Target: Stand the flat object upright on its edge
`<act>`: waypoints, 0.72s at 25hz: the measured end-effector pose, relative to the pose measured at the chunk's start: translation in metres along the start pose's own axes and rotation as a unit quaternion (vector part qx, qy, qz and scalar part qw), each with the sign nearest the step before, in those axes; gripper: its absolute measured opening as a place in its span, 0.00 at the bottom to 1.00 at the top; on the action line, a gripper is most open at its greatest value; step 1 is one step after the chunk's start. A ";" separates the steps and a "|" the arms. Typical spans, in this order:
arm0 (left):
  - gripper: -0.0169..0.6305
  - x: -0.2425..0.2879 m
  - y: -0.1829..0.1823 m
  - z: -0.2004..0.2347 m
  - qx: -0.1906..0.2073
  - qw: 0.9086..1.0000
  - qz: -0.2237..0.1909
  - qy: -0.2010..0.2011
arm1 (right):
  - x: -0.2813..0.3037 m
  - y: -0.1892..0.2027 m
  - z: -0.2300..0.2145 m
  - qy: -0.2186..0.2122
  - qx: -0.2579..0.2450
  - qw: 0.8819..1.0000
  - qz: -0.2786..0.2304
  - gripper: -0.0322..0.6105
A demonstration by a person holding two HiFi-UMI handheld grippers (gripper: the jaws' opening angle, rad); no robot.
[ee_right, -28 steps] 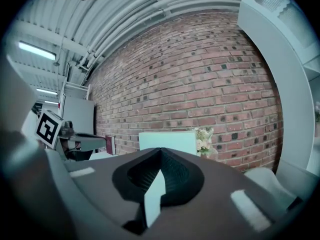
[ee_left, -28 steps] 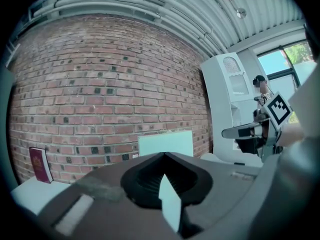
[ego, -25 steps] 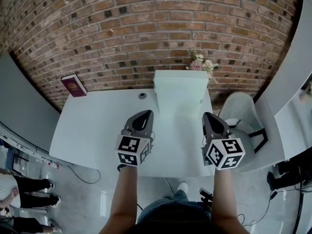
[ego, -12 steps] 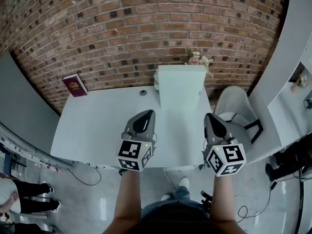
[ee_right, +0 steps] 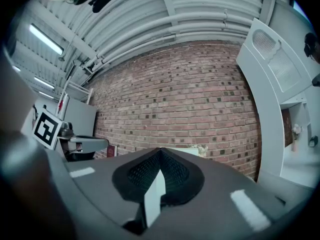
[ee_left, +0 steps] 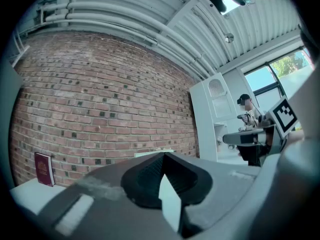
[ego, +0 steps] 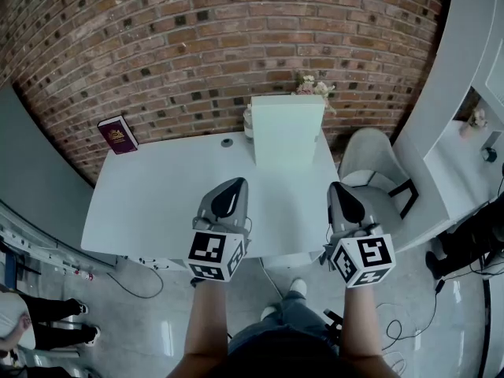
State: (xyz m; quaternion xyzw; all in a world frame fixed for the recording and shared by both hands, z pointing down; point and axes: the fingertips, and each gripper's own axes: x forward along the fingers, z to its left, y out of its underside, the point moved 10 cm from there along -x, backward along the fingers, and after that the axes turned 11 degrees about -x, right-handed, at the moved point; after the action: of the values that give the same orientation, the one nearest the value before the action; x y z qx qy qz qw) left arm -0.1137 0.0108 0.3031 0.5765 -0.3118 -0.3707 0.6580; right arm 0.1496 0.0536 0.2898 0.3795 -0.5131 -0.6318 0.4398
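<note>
A brick wall (ego: 197,46) backs a white table (ego: 150,203). The table sits farther off than a second ago, because the person has stepped back. Both tools have drawn back with them to the table's near edge. A tall white box (ego: 287,132) stands at the far edge. The maroon book (ego: 117,135) stands upright at the far left corner by the wall, unmoved. The left gripper (ego: 235,186) and right gripper (ego: 340,189) are closed on nothing, well apart from the book. The task looks finished.

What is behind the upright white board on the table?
Flowers peek over the board's top right corner, brick wall beyond. Something white shows at its left edge. The board covers whatever the flowers stand in.
</note>
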 end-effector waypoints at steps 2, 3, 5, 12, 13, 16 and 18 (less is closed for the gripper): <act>0.02 -0.003 -0.002 -0.001 0.001 1.000 -0.006 -0.002 | -0.003 -0.002 0.002 -0.003 -0.009 1.000 -0.004 0.05; 0.02 -0.004 -0.003 -0.002 0.002 1.000 -0.009 -0.003 | -0.005 -0.003 0.003 -0.004 -0.012 1.000 -0.006 0.05; 0.02 -0.005 -0.005 -0.003 0.002 1.000 -0.015 -0.007 | -0.006 -0.005 0.001 -0.002 -0.015 1.000 -0.009 0.05; 0.02 -0.001 -0.014 -0.008 0.009 0.999 -0.034 -0.018 | -0.001 -0.008 -0.009 -0.009 -0.019 1.000 -0.022 0.05; 0.02 0.001 -0.016 -0.009 0.010 0.999 -0.036 -0.020 | 0.002 -0.009 -0.011 -0.010 -0.020 0.999 -0.024 0.05; 0.02 0.007 -0.022 -0.011 0.015 0.999 -0.042 -0.023 | 0.006 -0.013 -0.016 -0.011 -0.024 0.999 -0.031 0.05; 0.02 0.010 -0.025 -0.012 0.018 0.999 -0.045 -0.025 | 0.007 -0.015 -0.019 -0.011 -0.029 0.999 -0.034 0.05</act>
State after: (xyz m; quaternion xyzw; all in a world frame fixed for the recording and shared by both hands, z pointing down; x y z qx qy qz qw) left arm -0.1018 0.0074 0.2767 0.5920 -0.3088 -0.4087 0.6222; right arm 0.1628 0.0419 0.2712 0.3770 -0.4859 -0.6653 0.4232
